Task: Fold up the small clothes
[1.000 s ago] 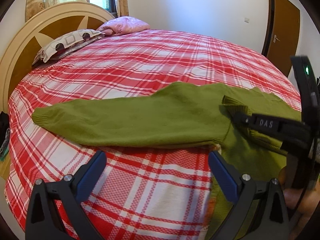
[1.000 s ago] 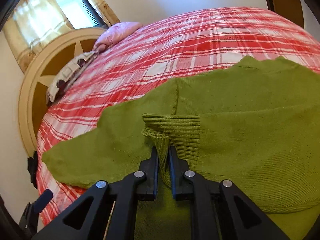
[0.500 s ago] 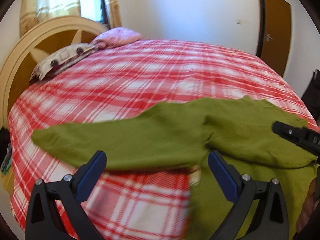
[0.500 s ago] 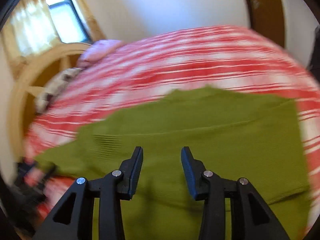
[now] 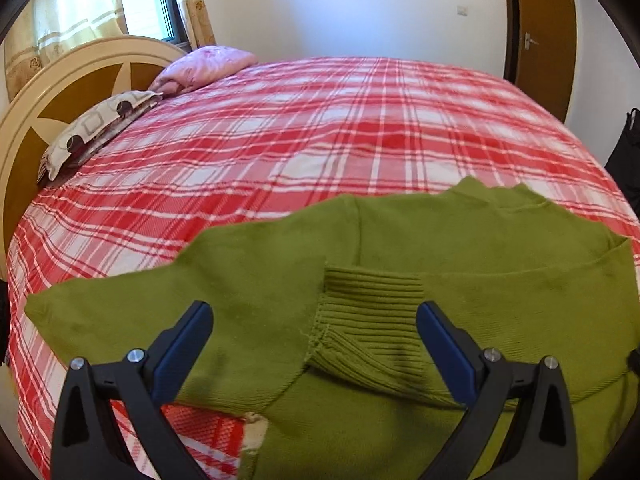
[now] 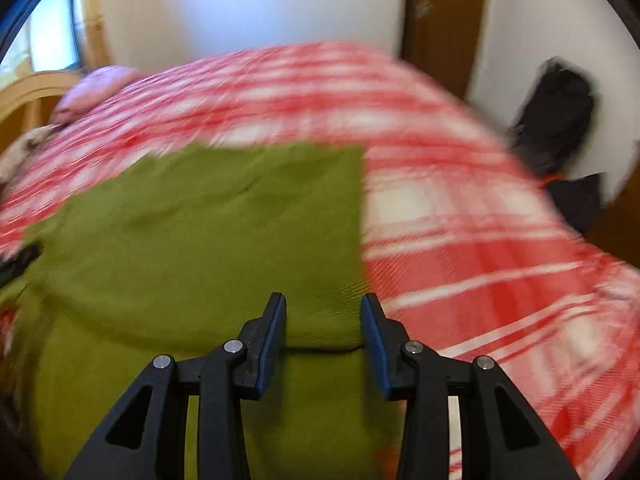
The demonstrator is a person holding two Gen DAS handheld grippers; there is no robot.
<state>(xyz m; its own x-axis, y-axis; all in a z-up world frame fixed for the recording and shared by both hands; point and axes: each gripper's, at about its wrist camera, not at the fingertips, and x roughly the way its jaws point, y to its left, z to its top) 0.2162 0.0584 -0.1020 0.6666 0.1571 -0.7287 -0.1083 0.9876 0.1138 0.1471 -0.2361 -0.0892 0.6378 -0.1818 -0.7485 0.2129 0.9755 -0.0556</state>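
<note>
A green knit sweater [image 5: 440,240] lies flat on the red plaid bed cover [image 5: 320,128]. One sleeve is folded across its body, and the ribbed cuff [image 5: 372,312] rests near the middle. The other sleeve [image 5: 100,316] stretches out to the left. My left gripper [image 5: 312,320] hovers wide open over the cuff, with nothing pinched. In the blurred right wrist view the sweater [image 6: 200,232] fills the left half. My right gripper [image 6: 324,304] is open above the sweater's straight right edge, holding nothing.
A cream and brown headboard [image 5: 60,92] stands at the left with a patterned pillow [image 5: 96,128] and a pink pillow [image 5: 204,64]. A brown door [image 5: 544,24] is at the back right. A black bag [image 6: 560,120] sits beside the bed's right side.
My right gripper let go of the ribbed cuff, opened, and swung right to the sweater's right edge. My left gripper moved right, from the bare cover to above the cuff.
</note>
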